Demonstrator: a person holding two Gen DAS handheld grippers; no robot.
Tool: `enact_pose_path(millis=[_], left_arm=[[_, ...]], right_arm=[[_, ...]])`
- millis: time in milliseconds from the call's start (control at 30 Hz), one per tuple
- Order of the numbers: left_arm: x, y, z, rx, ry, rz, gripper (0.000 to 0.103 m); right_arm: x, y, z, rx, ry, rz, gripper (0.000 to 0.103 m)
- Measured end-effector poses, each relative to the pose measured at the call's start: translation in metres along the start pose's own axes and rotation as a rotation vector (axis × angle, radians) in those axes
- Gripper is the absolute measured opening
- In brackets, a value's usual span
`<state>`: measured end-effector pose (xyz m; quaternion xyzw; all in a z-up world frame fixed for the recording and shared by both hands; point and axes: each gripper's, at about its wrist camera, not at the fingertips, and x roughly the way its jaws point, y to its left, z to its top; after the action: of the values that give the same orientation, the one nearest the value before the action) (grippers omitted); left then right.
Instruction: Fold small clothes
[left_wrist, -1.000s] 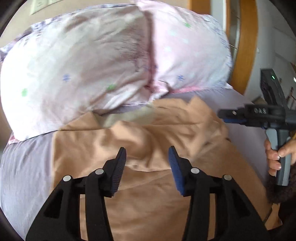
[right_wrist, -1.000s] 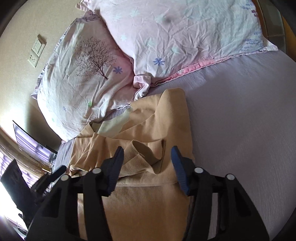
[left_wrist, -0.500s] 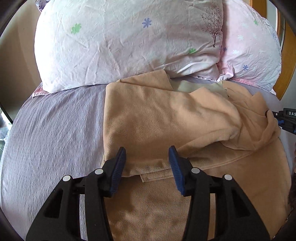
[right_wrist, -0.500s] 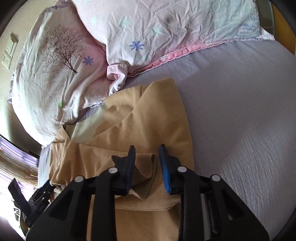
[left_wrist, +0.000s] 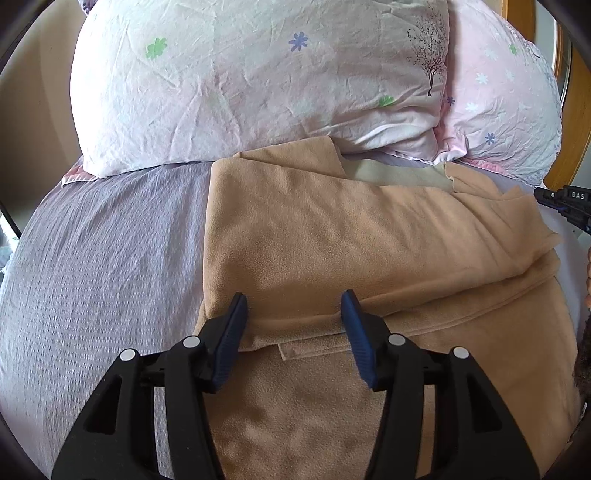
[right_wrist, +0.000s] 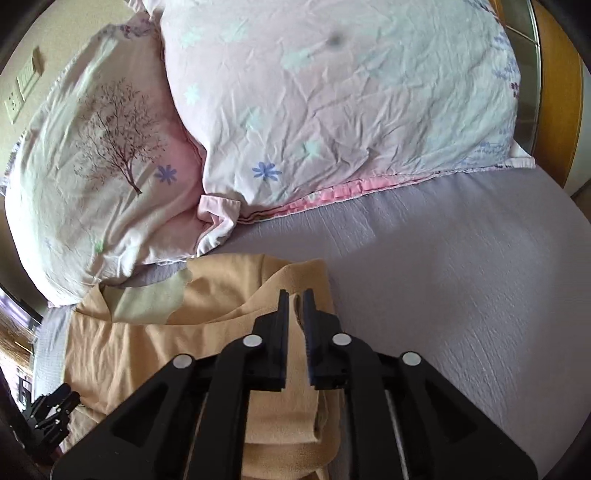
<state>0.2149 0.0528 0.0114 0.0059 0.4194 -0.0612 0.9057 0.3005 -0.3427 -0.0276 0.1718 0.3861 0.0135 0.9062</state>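
A tan fleece garment (left_wrist: 332, 236) lies partly folded on the lilac bedsheet (left_wrist: 103, 258), with a pale green inner patch (right_wrist: 147, 302) near the pillows. My left gripper (left_wrist: 294, 308) is open, its blue-padded fingers straddling the folded near edge of the garment at its left corner. My right gripper (right_wrist: 294, 306) is shut on a fold of the garment (right_wrist: 221, 295) at its right side and holds it raised. The right gripper's tip shows at the right edge of the left wrist view (left_wrist: 565, 206).
Two floral pillows (left_wrist: 258, 81) (right_wrist: 351, 92) lie against the head of the bed, just beyond the garment. A wooden bed frame (right_wrist: 557, 92) stands at the far right. Bare sheet (right_wrist: 461, 277) lies right of the garment. A wall socket (right_wrist: 22, 88) is at left.
My right gripper closed on a fold of the garment and lifted it. My left gripper swung left and settled over the garment's folded near edge, staying open.
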Motion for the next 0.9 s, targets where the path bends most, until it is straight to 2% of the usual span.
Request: enact_pose_path(millis=[33,133,233,300,367,433,467,533,567,600,633,700,767,833,900], left_arm=[[0.000,0.000,0.000,-0.004,0.001,-0.004,0.055],[0.001,0.002,0.001,-0.012,0.001,-0.011,0.055],[0.000,0.004,0.000,-0.022,-0.002,-0.022,0.055],[-0.003,0.006,-0.001,-0.036,-0.013,-0.036,0.055],[-0.015,0.008,-0.004,-0.046,-0.035,-0.055,0.055],[-0.035,0.011,-0.011,-0.048,-0.066,-0.095,0.055],[-0.049,0.014,-0.017,-0.048,-0.086,-0.124,0.055],[-0.076,0.021,-0.031,-0.043,-0.114,-0.176,0.060],[-0.091,0.025,-0.040,-0.037,-0.123,-0.200,0.071],[-0.106,0.029,-0.050,-0.032,-0.133,-0.220,0.077],[-0.121,0.033,-0.062,-0.025,-0.149,-0.240,0.087],[-0.150,0.043,-0.088,-0.005,-0.163,-0.322,0.089],[-0.170,0.054,-0.116,-0.007,-0.148,-0.423,0.089],[-0.182,0.065,-0.146,-0.023,-0.136,-0.498,0.089],[-0.189,0.077,-0.179,-0.054,-0.113,-0.540,0.089]], right_arm=[[-0.008,-0.002,-0.004,0.001,-0.011,0.025,0.033],[-0.024,0.001,-0.020,-0.033,-0.003,0.034,0.033],[-0.032,0.013,-0.032,-0.124,-0.015,0.025,0.032],[-0.024,0.019,-0.037,-0.167,0.033,0.024,0.032],[-0.003,0.020,-0.042,-0.187,0.145,-0.020,0.033],[-0.008,0.020,-0.040,-0.192,0.128,-0.017,0.034],[-0.017,0.018,-0.037,-0.174,0.121,0.003,0.037],[-0.046,0.016,-0.042,-0.163,0.084,0.090,0.064],[-0.062,0.016,-0.048,-0.171,0.065,0.139,0.070],[-0.080,0.014,-0.057,-0.187,0.052,0.198,0.079],[-0.097,0.013,-0.068,-0.206,0.053,0.276,0.081],[-0.129,0.008,-0.096,-0.253,0.088,0.434,0.087],[-0.156,0.001,-0.128,-0.303,0.136,0.556,0.091],[-0.181,-0.011,-0.163,-0.340,0.184,0.626,0.092],[-0.198,-0.028,-0.197,-0.350,0.249,0.653,0.092]])
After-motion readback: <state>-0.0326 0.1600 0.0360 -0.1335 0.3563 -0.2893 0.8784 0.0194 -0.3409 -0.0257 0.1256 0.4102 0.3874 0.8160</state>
